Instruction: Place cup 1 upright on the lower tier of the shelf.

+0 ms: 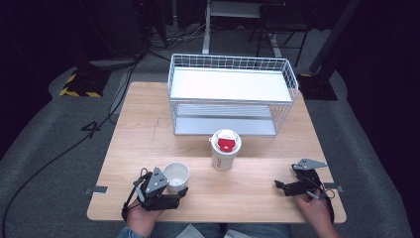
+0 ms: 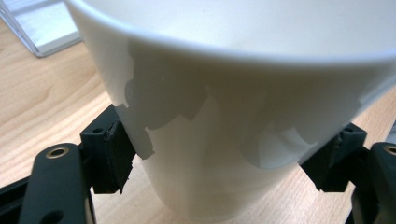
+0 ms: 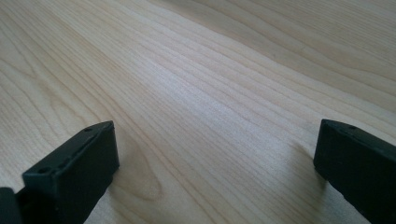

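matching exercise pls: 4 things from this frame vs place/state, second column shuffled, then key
1. left claw
2. right claw
3. white paper cup
4. wire rack

A. far side of the table, white shelf on top
B. open, nothing between the jaws
C. holds something red inside, near the table's middle
D. shut on the plain white cup
E. empty inside, clamped at its sides

One extra: C belongs to the taller cup.

Pairs: 1-D, 2-B, 3-E, 4-A
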The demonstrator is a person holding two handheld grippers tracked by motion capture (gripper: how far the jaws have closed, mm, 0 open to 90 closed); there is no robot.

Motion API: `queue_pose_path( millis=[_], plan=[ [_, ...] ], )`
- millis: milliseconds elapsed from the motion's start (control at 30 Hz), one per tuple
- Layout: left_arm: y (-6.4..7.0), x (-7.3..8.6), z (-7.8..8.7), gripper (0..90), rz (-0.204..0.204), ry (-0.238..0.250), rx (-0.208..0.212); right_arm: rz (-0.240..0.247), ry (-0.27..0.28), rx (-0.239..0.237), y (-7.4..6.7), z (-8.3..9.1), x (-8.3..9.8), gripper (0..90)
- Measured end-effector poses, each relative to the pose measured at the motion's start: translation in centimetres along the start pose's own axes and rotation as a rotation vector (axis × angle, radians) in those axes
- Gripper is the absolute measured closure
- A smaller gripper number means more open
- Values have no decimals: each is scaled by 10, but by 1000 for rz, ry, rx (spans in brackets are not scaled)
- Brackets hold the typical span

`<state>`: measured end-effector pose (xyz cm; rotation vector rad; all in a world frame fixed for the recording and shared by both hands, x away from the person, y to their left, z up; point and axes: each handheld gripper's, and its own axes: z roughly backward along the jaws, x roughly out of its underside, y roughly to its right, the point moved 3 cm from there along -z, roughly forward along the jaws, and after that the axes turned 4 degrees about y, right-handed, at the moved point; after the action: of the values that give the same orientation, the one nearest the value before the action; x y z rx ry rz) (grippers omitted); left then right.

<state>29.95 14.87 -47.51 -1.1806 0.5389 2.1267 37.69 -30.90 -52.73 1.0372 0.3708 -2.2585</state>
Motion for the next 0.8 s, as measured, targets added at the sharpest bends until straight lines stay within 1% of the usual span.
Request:
queue_pose_path(
  millis=[67, 100, 133, 167, 200, 233, 267, 367, 400, 433, 467, 533, 567, 600, 667, 700, 800],
  plan=[
    [-2, -4, 0, 230, 5, -1, -1, 1, -1, 3, 0, 0, 0, 1],
    [-5, -7, 0, 231, 0, -11, -10, 0, 0, 2, 0, 0, 0, 1],
    [-6, -9, -1, 231, 17, -17, -17, 0, 0, 3, 0, 0, 0, 1],
    [-8, -11, -2, 231, 18, -20, -23, 0, -1, 4, 0, 0, 0, 1],
    [-9, -13, -2, 231, 30, -24, -29, 0, -1, 4, 0, 0, 0, 1],
    [-12, -15, -3, 231, 31, -26, -31, 0, -1, 2, 0, 0, 0, 1],
    [-13, -17, -3, 231, 46, -22, -31, 0, 0, 3, 0, 0, 0, 1],
    [-15, -25, -4, 231, 51, -7, -34, 0, -1, 5, 0, 0, 0, 1],
    [-15, -25, -4, 231, 51, -7, -34, 0, -1, 5, 0, 0, 0, 1],
    [-16, -30, -4, 231, 41, 5, -36, 0, -1, 4, 0, 0, 0, 1],
    [-16, -30, -4, 231, 41, 5, -36, 0, -1, 4, 0, 0, 0, 1],
    [-17, -36, -5, 231, 38, 16, -38, 0, -1, 3, 0, 0, 0, 1],
    [-19, -41, -6, 231, 35, 15, -46, 0, -1, 4, 0, 0, 0, 1],
    [-19, -41, -6, 231, 35, 15, -46, 0, -1, 4, 0, 0, 0, 1],
    [-22, -46, -7, 231, 46, 18, -57, 0, 0, 3, 0, 0, 0, 1],
    [-24, -49, -8, 231, 68, 21, -56, 0, 0, 3, 0, 0, 0, 1],
    [-31, -56, -10, 231, 92, 39, -61, 0, -1, 4, 0, 0, 0, 1]
  ],
)
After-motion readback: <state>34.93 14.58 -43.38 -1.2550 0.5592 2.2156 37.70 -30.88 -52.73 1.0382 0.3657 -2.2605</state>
